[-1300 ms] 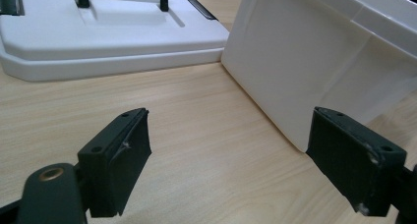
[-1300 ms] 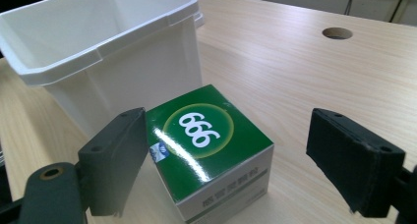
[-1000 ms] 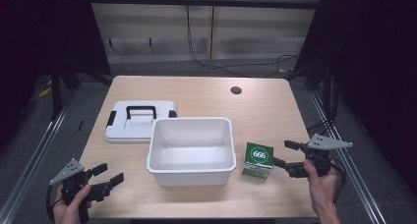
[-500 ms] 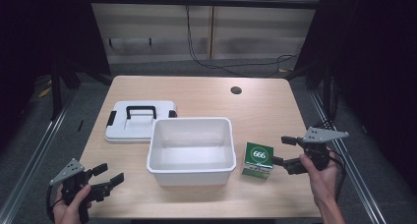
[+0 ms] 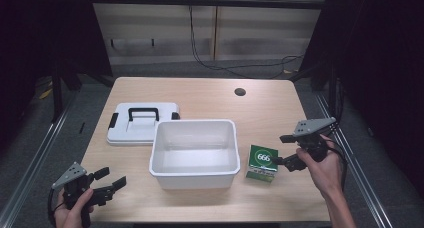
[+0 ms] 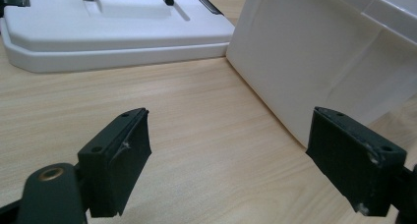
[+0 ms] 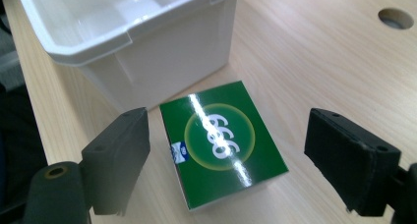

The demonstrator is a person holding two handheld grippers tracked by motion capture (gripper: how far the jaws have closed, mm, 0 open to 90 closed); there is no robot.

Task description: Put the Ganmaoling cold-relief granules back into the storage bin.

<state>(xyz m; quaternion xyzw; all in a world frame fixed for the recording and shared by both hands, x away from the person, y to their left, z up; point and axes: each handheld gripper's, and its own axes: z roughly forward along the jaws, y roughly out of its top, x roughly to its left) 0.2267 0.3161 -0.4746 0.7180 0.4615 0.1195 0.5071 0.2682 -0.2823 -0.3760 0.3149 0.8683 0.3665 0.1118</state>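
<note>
The green box (image 7: 223, 144) printed "666" stands on the wooden table (image 5: 210, 95) just beside the right-hand wall of the white plastic bin (image 5: 194, 153), near the table's front right. It is apart from the bin by a narrow gap, which leaves room for a jaw to slip in on that side. The right gripper (image 5: 286, 150) hangs close to the box, slightly above and to its right, with its jaws spread wide and holding nothing; in the right gripper view the box lies between and beyond the two jaws, so the spread looks chosen to take the box across its width. My judgement is that the step in hand is the reach for the box, with the open-topped bin the likely place for it.

The bin is empty and its white lid (image 5: 142, 123), black handle up, lies flat on the table touching the bin's far left corner, out of the way of anything going in. The left gripper (image 5: 109, 180) waits at the front left edge, jaws wide apart and empty, pointed toward the bin's near wall.

Counted: one green box, one bin, one lid, two grippers, one round cable hole (image 5: 240, 92) in the tabletop.
</note>
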